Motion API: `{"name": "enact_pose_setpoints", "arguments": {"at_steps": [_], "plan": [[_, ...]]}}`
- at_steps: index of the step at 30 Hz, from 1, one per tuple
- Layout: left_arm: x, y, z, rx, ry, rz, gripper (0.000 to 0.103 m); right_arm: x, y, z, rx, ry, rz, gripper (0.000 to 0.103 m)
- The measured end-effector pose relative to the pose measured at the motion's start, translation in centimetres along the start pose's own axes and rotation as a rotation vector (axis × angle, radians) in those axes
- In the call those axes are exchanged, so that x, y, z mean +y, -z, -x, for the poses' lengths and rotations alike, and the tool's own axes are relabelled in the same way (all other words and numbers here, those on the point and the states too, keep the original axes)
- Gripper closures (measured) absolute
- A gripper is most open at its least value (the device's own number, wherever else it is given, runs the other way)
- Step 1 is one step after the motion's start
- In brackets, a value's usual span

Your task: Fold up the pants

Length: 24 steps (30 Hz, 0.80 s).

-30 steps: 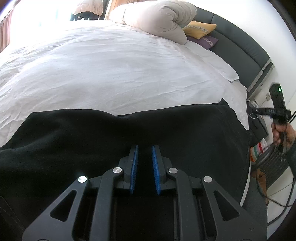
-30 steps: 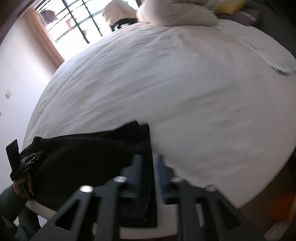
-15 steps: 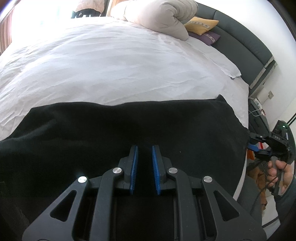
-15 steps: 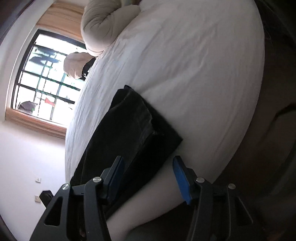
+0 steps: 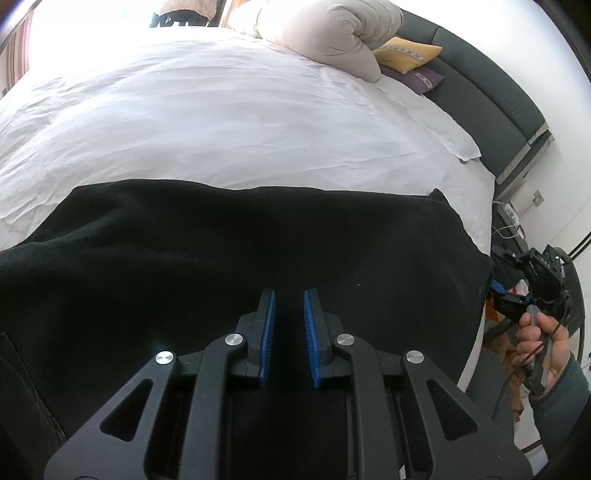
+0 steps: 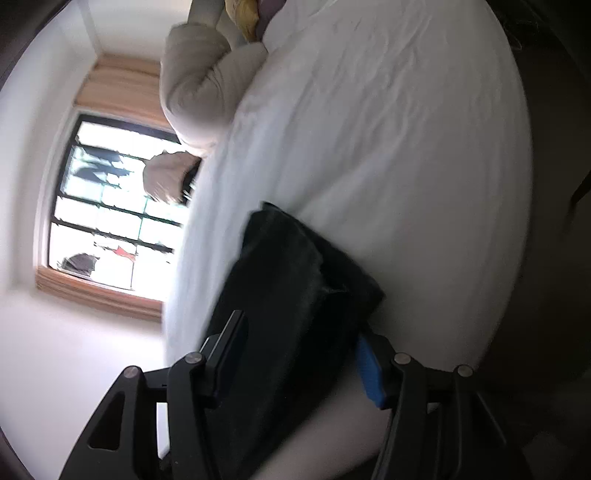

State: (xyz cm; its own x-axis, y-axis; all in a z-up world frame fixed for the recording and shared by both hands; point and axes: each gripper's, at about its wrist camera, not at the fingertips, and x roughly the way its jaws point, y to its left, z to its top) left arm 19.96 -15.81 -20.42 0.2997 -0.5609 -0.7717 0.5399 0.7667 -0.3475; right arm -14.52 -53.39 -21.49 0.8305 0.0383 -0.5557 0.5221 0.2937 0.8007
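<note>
On the near edge of the bed [image 5: 221, 122], the black pants [image 5: 236, 251] lie spread flat across the white sheet, and their right end reaches the right side edge of the mattress. The left gripper [image 5: 288, 325] stands low above the middle of the pants. Its blue pads [image 5: 269, 332] have a narrow gap between them, and I cannot tell if any cloth is caught inside. At the right side edge of the bed, the person's right hand [image 5: 543, 347] holds the right gripper [image 6: 299, 354] just beside the end of the pants. In the right wrist view this gripper is rolled to one side and its fingers stand wide apart, one on each side of the layered end of the pants [image 6: 295, 280]; the lower blue pad [image 6: 369, 373] is just beside the cloth, but the blurred view does not show whether it touches. At the far end of the bed there is a rolled beige duvet [image 5: 325, 33], with a yellow cushion [image 5: 406, 53] and a purple cushion [image 5: 417, 79] against the dark headboard [image 5: 487, 92]. A window [image 6: 107, 218] is in the wall past the far side edge.
</note>
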Motion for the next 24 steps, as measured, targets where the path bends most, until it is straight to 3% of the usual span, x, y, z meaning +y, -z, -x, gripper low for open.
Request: {"name": "enact_pose_setpoints", "arguments": {"at_steps": [3,14,15,19,21,24], "plan": [[0.2,0.0,0.0,0.003,0.002,0.003,0.088,0.2,0.0,-0.4,-0.05,-0.058,-0.041,0.043],[0.1,-0.1,-0.1,0.009,0.003,0.019,0.088,-0.8,-0.6,-1.7,-0.116,-0.135,-0.128,0.044],[0.0,-0.1,-0.1,0.01,0.002,0.021,0.088,-0.6,-0.7,-1.8,-0.107,-0.129,-0.106,0.047],[-0.2,-0.2,-0.2,0.013,0.0,0.029,0.088,-0.6,-1.4,-1.9,-0.067,-0.11,-0.065,0.082],[-0.3,-0.3,-0.3,0.015,-0.002,0.033,0.088,-0.8,-1.4,-1.8,-0.064,-0.095,-0.062,0.091],[-0.5,-0.5,-0.4,0.022,-0.004,0.032,0.088,-0.6,-1.5,-1.9,-0.062,-0.058,-0.036,0.093]]}}
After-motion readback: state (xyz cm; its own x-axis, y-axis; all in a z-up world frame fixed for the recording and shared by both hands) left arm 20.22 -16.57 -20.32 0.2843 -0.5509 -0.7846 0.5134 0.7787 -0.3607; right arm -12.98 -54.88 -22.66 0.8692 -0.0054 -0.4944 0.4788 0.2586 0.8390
